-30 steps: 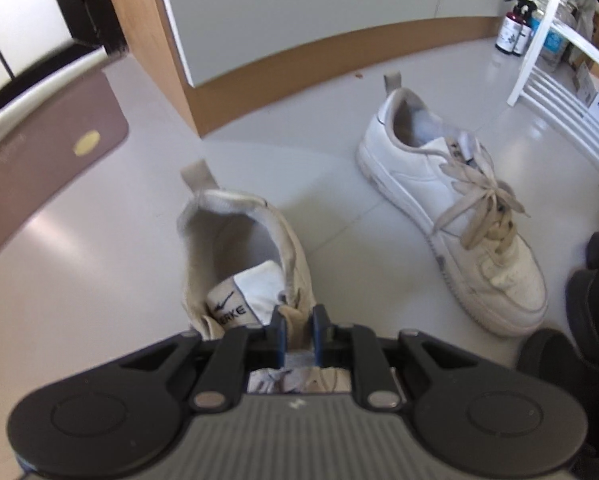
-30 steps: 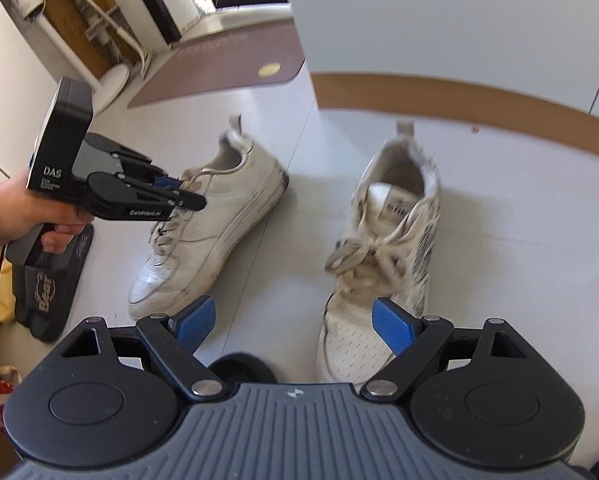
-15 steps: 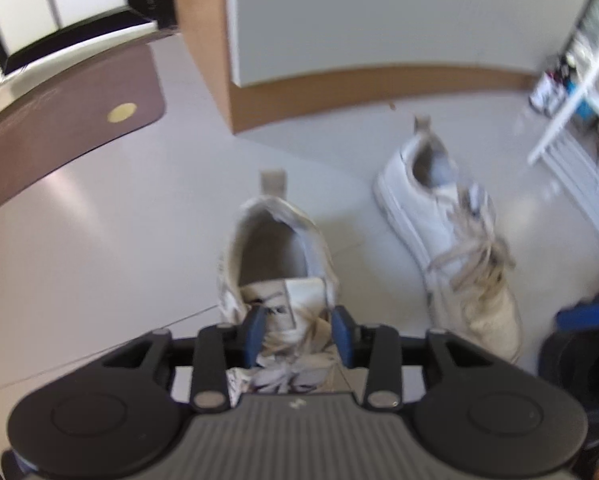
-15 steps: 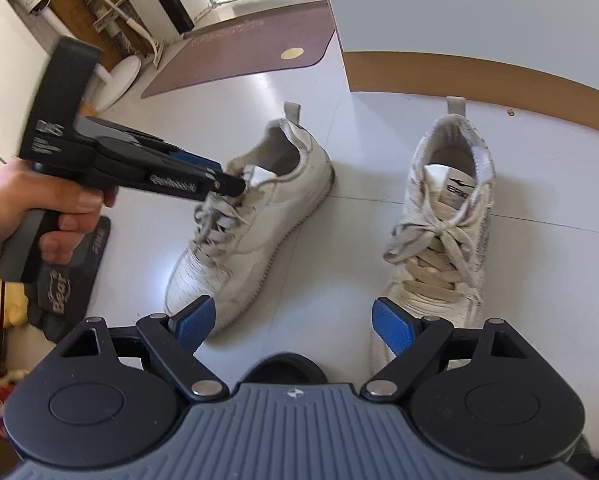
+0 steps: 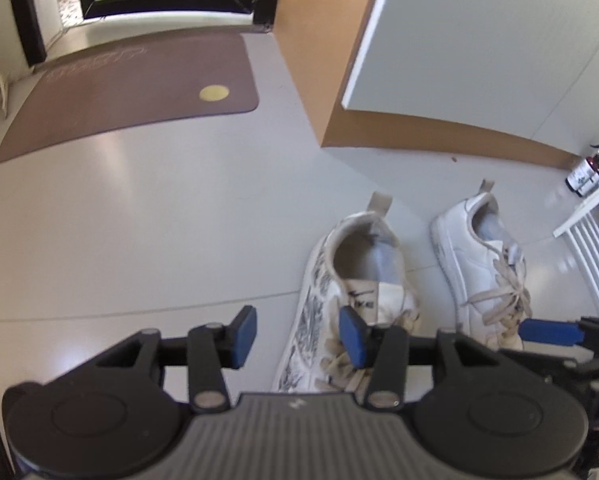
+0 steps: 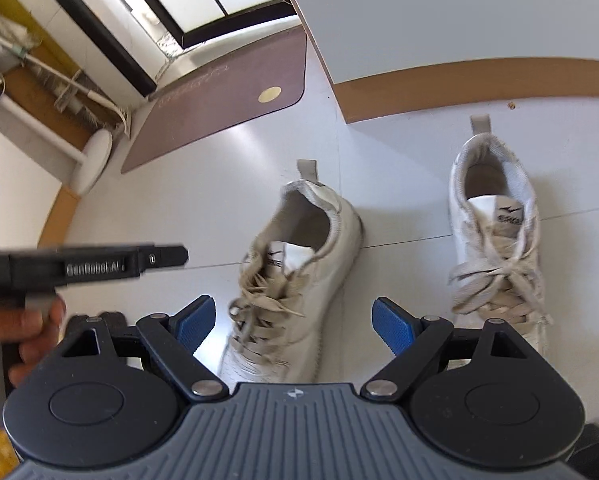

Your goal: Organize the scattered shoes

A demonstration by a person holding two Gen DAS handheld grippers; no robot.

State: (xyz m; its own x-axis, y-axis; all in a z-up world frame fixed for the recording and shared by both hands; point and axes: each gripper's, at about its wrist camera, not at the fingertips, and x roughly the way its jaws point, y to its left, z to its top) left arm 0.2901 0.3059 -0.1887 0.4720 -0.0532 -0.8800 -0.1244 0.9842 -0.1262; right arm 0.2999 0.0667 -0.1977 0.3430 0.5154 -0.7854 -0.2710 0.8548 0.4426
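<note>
Two white sneakers stand side by side on the floor, heels toward the cabinet point(image 5: 479, 60). The left shoe point(image 5: 351, 300) lies just right of the left gripper point(image 5: 297, 338), whose jaws have just been opening and now hold nothing. The right shoe point(image 6: 495, 232) sits beyond the right gripper point(image 6: 293, 322), which gapes wide and empty above the left shoe's laces. Both shoes look light, with soft uppers and loose laces; the padded heel collar or tongue seems the firmest place to pinch. The pale floor point(image 5: 139, 220) is glossy, so a nudged shoe would likely slide. A brown mat point(image 5: 131, 84) lies by the doorway.
</note>
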